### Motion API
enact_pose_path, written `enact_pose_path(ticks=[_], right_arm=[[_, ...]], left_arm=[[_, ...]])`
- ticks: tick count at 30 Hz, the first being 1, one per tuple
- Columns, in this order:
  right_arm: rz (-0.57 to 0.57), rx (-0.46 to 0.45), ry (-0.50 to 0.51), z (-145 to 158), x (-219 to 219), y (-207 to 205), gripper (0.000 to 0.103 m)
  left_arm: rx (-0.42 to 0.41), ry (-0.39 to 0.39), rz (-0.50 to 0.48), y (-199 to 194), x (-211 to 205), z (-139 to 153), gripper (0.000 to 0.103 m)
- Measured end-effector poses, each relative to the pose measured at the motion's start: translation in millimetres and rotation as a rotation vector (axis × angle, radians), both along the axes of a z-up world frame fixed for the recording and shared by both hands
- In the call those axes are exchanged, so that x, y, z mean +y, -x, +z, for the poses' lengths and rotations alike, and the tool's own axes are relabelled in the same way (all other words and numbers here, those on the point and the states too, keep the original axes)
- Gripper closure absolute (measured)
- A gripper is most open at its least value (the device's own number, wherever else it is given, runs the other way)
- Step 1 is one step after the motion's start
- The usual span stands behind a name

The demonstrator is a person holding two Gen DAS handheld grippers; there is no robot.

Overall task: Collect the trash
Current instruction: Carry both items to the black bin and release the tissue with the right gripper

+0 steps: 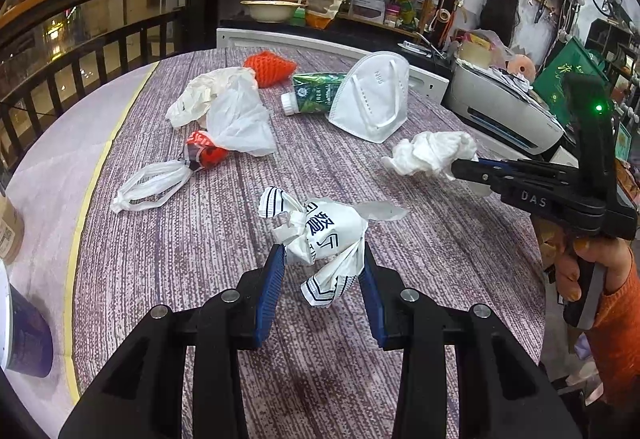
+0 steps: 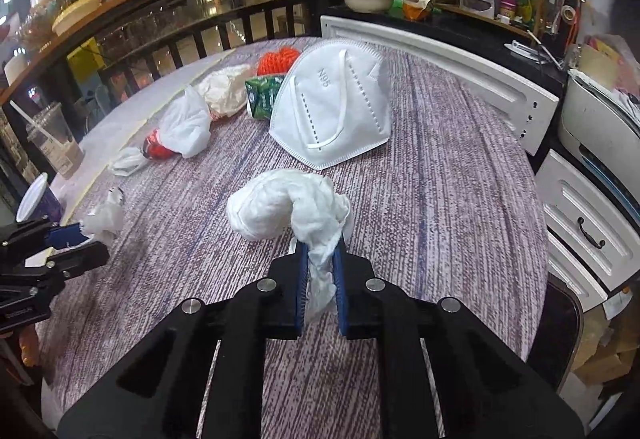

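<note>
My left gripper (image 1: 323, 253) is shut on a crumpled white wrapper with dark blue print (image 1: 326, 229), held just above the purple woven tabletop (image 1: 400, 259). To its right, my right gripper (image 2: 322, 251) is shut on a crumpled white tissue (image 2: 280, 207), whose bulk sticks out past the blue pads. That gripper (image 1: 460, 169) and the tissue (image 1: 432, 153) also show in the left wrist view. Farther back lie a white N95 mask (image 1: 372, 99), a green carton (image 1: 316, 91), an orange foam net (image 1: 270, 69), a white plastic bag (image 1: 236, 115), a red wrapper (image 1: 206, 153) and a knotted white bag (image 1: 148, 187).
A purple cup (image 2: 38, 199) and a clear plastic cup with a straw (image 2: 52, 143) stand at the table's left edge. A white printer (image 1: 504, 107) and a white panel (image 2: 460, 71) border the right side. A dark railing (image 1: 80, 51) runs behind the table.
</note>
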State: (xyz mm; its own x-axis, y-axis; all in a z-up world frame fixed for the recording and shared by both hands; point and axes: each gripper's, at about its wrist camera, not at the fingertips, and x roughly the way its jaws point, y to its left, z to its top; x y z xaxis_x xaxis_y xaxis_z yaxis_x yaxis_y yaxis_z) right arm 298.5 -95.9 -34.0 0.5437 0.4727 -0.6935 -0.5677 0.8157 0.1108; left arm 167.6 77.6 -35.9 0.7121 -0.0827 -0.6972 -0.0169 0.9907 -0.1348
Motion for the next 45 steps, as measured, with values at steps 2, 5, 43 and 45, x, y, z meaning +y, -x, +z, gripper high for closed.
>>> enact_pose_path(ticks=[2, 5, 43, 45], right_arm=[[-0.014, -0.002, -0.027, 4, -9, 5, 0.090], [-0.034, -0.005, -0.062, 8, -25, 11, 0.090], [-0.564, 0.118, -0.093, -100, -246, 7, 0.090], [-0.596, 0.156, -0.098, -118, -251, -4, 0.090]], left_arm=[[-0.006, 0.004, -0.005, 0, -5, 2, 0.066], [-0.012, 0.006, -0.017, 0, -12, 5, 0.066], [-0.080, 0.034, -0.340, -44, -198, 26, 0.066], [-0.076, 0.035, -0.350, -47, -205, 25, 0.066]])
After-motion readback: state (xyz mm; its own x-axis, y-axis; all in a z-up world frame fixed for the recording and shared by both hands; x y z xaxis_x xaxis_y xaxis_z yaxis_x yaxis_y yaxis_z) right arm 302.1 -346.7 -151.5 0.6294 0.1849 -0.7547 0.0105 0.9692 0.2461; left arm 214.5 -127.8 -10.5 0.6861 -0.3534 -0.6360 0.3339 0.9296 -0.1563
